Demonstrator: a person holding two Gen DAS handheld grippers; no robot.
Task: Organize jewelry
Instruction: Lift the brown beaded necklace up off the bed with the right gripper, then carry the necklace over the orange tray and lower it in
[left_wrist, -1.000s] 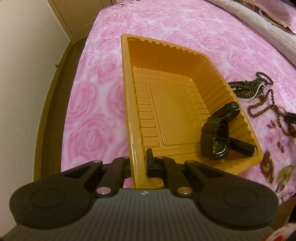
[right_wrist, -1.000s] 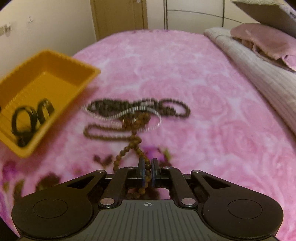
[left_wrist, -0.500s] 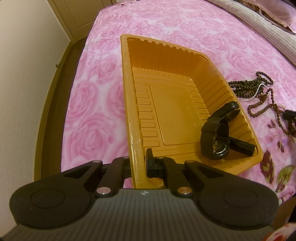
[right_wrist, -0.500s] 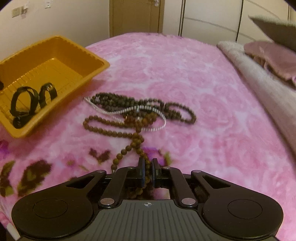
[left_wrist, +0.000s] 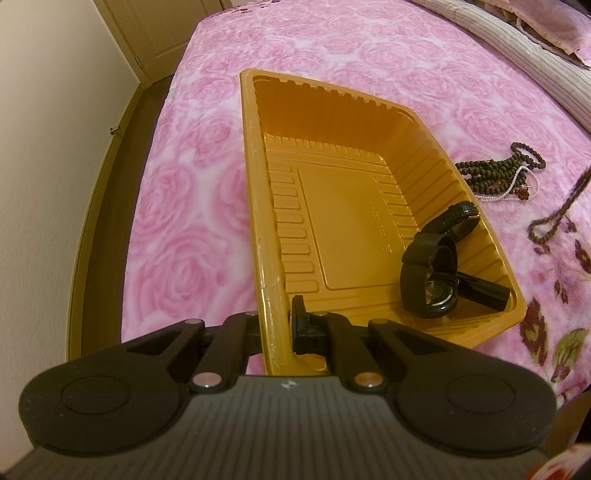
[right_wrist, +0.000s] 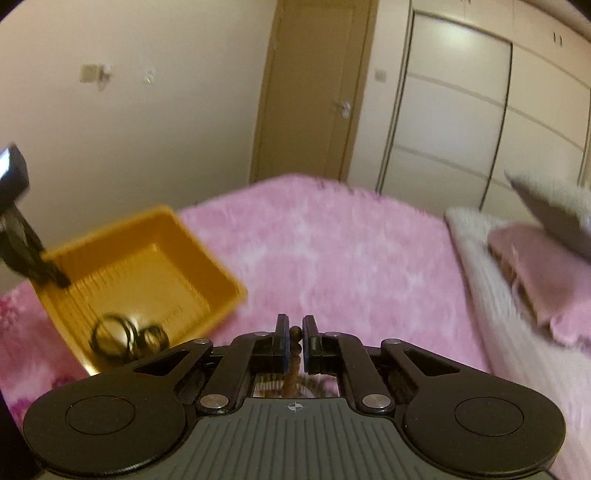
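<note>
Left gripper (left_wrist: 275, 328): clamped on the near rim of the orange tray (left_wrist: 255, 206), one finger outside the wall, one inside; same hold as a second ago, tray not shifted.
Right gripper (right_wrist: 294, 343): shut on a brown bead strand (right_wrist: 294, 332); beads hang down between the pads.
Change: a second ago this gripper was low over the bead pile on the bedspread (right_wrist: 332, 240); now it's lifted, view tipped up to wall and door, frame blurred.
Strand from left view: blurred dark bead line (left_wrist: 561, 206) rising off the bed at the right edge, lower loop seemingly on the fabric.
Remaining pile: dark beads plus a white strand (left_wrist: 498, 177) lying on the bed just past the tray's far right side.
Tray contents: black watches (left_wrist: 436, 269) in the near right corner, rest of the floor bare.
Meaning: pick looks secured; next likely carry over the tray and release. Risk: strand may drag the tangled pile along.
</note>
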